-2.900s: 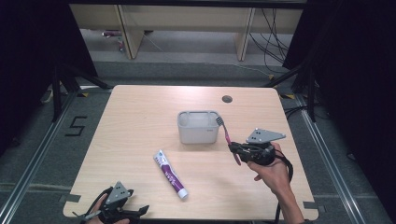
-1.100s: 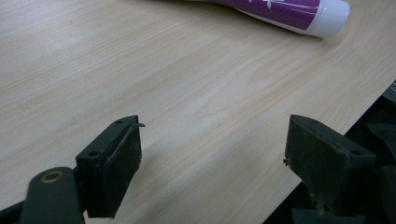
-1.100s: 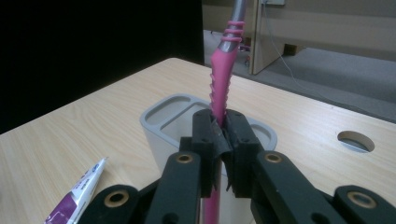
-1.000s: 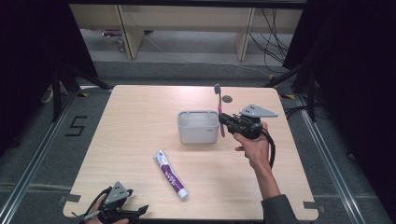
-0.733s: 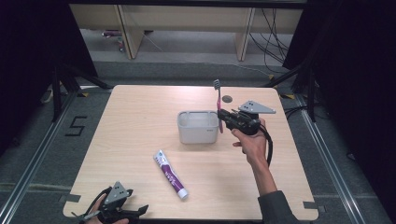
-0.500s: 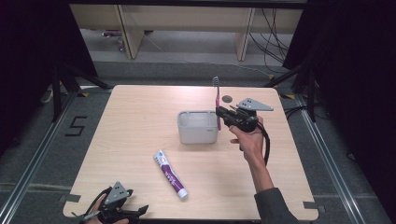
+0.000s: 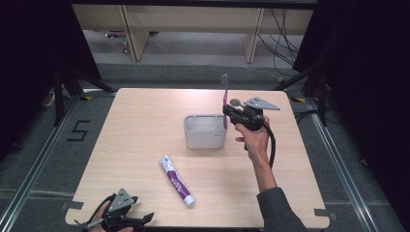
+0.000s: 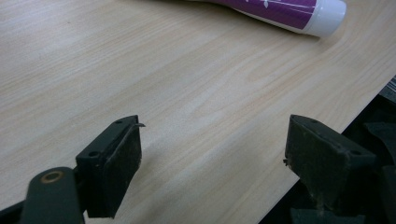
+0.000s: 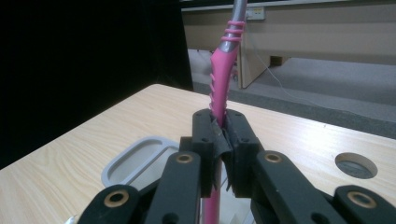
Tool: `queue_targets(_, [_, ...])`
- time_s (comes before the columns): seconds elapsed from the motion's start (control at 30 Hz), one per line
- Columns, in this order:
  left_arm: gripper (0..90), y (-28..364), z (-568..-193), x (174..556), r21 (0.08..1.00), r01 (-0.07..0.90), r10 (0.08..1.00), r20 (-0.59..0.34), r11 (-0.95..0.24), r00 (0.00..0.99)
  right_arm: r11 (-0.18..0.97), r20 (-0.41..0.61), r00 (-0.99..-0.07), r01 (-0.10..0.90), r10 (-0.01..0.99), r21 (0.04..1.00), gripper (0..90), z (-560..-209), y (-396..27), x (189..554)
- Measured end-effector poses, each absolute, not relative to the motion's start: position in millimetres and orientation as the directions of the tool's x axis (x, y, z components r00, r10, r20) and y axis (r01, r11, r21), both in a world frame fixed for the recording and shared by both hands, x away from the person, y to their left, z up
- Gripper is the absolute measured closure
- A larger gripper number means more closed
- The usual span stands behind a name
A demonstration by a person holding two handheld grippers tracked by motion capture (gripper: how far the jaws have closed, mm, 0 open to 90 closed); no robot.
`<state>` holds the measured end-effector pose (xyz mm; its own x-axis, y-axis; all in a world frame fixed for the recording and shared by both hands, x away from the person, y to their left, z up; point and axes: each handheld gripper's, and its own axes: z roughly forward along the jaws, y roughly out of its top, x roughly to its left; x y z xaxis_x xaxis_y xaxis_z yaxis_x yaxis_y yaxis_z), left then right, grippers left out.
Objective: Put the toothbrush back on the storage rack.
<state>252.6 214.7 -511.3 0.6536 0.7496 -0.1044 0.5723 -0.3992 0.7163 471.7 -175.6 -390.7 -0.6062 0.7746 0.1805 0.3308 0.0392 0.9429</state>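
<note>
Toward the far right part of the light wooden surface (image 7: 145, 121), the right claw (image 7: 228, 112) is clamped on a pink and grey plastic toothbrush (image 7: 225, 99), its pads pinching the pink handle about midway. The toothbrush stands upright, bristle head at the top, with its lower end over the right-hand side of a grey rounded-rectangle plastic holder (image 7: 203, 131) that sits a little right of the middle of the surface. In the right gripper view the two black jaws press tight on the handle (image 9: 218, 93), and the grey rim of the holder (image 9: 135, 156) lies below and to their left; whether the toothbrush tip touches the holder cannot be told. A round dark hole (image 9: 356, 164) in the surface shows just behind the claw, near the far edge. A white and purple toothpaste tube (image 7: 177, 180) lies flat between the holder and the near edge, its white cap pointing toward that edge. At the near left corner the left claw (image 7: 140, 221) rests low, its jaws spread wide with nothing between them, and the tube's cap (image 8: 327, 16) lies well beyond them.
</note>
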Motion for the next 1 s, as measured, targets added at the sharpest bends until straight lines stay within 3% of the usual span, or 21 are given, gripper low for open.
queue_targets(1.0, [18.1,215,-511,252,0.715,0.571,0.749,-0.102,-0.403,0.655,0.027,0.186,-0.566,0.345,0.803,0.938,83.6,-414,-167,491])
